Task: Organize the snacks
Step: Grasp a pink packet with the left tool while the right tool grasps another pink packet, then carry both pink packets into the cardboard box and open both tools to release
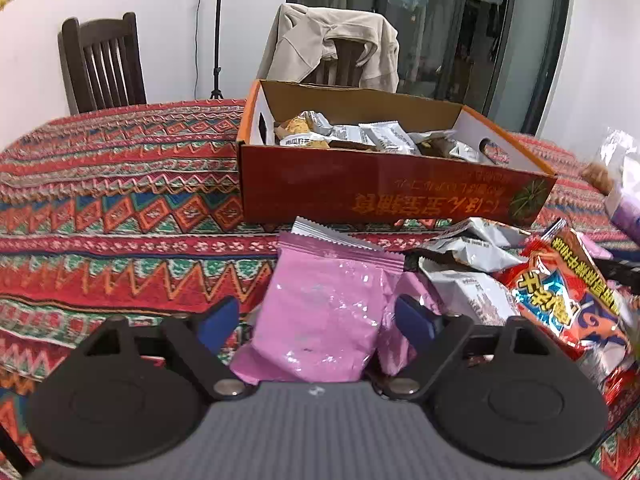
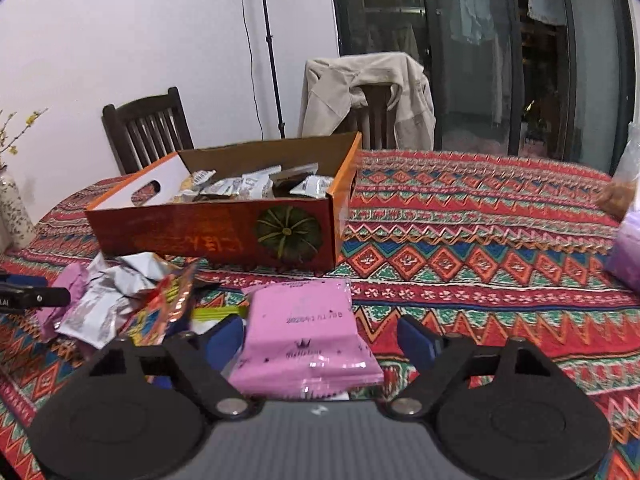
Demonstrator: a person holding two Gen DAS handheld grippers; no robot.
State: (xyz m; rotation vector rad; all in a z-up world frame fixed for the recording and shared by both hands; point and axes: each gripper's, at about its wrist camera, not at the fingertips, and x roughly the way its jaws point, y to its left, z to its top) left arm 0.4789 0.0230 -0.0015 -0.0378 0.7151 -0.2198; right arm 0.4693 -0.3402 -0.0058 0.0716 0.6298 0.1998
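Observation:
A pink snack packet [image 1: 324, 280] lies on the patterned tablecloth [image 1: 120, 208] between the fingers of my left gripper [image 1: 316, 320]. Its right pad touches the packet, the left pad stands apart from it, so the gripper is open. Another pink packet [image 2: 304, 320] lies between the fingers of my right gripper [image 2: 320, 340], open too, with a gap at the right pad. Behind both stands an orange cardboard box [image 1: 360, 188] [image 2: 200, 236] holding several silver packets [image 1: 384, 136]. Beside the left gripper lies a pile of loose snacks, silver ones [image 1: 468, 248] and a red one [image 1: 560, 292].
Two dark wooden chairs stand beyond the table, one [image 1: 104, 64] bare and one draped with a beige jacket [image 1: 332, 40]. A patterned vase [image 2: 12, 208] is at the table's left end. A clear plastic bag [image 2: 628, 208] sits at the right edge.

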